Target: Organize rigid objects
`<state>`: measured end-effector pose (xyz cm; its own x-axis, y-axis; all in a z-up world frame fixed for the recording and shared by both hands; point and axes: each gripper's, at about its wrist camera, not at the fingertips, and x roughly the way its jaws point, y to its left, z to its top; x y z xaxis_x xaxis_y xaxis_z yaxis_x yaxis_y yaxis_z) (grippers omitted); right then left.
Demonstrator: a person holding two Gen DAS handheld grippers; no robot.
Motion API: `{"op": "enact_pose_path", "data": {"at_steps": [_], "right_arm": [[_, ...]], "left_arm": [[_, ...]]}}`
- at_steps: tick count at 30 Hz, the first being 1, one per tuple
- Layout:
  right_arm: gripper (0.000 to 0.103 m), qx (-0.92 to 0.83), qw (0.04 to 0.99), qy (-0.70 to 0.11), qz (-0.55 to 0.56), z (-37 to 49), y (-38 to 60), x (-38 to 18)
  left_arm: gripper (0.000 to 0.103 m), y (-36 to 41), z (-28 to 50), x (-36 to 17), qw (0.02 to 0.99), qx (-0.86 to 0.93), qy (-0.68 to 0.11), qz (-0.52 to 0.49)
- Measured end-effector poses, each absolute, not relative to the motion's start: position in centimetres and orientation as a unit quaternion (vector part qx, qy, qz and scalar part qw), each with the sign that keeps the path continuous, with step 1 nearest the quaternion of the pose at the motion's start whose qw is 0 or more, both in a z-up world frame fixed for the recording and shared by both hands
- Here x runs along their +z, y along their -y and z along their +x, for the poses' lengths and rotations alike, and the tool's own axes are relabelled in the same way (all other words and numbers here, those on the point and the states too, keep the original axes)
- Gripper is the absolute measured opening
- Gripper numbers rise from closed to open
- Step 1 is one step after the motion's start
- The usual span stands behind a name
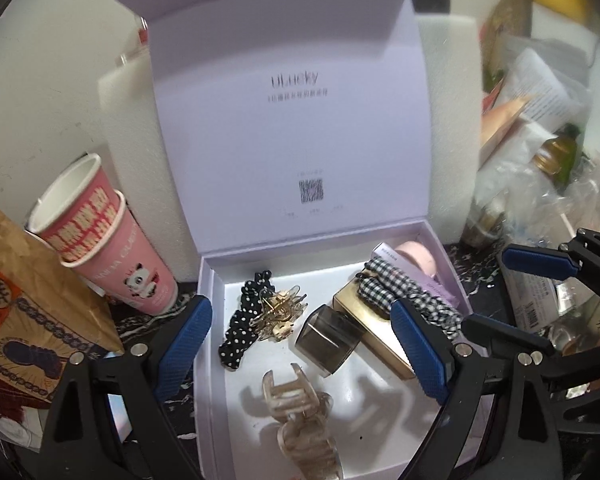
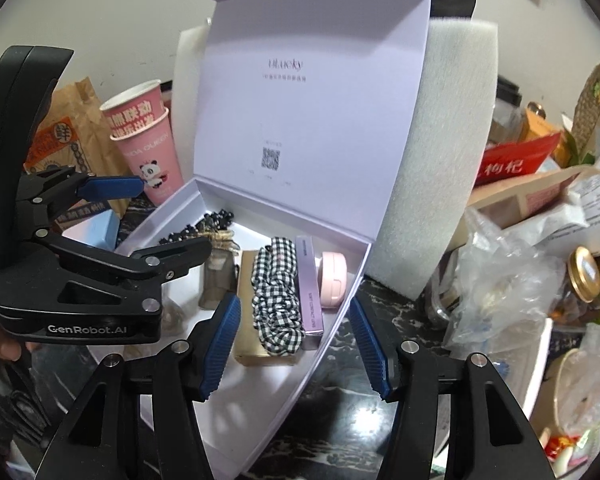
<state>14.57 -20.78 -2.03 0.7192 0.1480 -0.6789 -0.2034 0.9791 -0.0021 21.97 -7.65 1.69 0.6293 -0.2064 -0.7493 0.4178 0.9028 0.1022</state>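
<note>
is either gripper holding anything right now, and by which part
Nothing is held. The left gripper stands open above the white box, with the hair claw clip lying loose below it. The right gripper is open too, with nothing touching its pads.

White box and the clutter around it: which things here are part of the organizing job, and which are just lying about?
Part of the job:
- white box, lid up
- beige hair claw
- smoky clear case
- gold box
- gingham scrunchie
- lilac tube
- pink compact
- polka-dot scrunchie with gold clips

Lying about:
- pink cups
- brown paper bag
- foam block
- plastic bags
</note>
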Motion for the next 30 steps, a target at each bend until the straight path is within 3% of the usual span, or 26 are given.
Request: {"op": "enact_pose_path", "data": {"at_steps": [8, 11, 30], "right_arm": [[0.066, 0.091, 0.937, -0.334, -0.042, 12.6, 20.1, 0.2], [0.078, 0.085, 0.942, -0.322, -0.045, 11.5, 19.8, 1.0], [0.092, 0.056, 0.972, -0.222, -0.062, 1.6, 18.4, 5.8]], "left_arm": [[0.092, 6.9, 19.2, 4.9, 0.909, -0.168, -0.359, 0.127], [0.103, 6.4, 18.0, 5.7, 0.914, -0.162, -0.349, 0.125], [0.103, 3.6, 8.2, 10.3, 0.943, -0.147, -0.275, 0.117]]}}
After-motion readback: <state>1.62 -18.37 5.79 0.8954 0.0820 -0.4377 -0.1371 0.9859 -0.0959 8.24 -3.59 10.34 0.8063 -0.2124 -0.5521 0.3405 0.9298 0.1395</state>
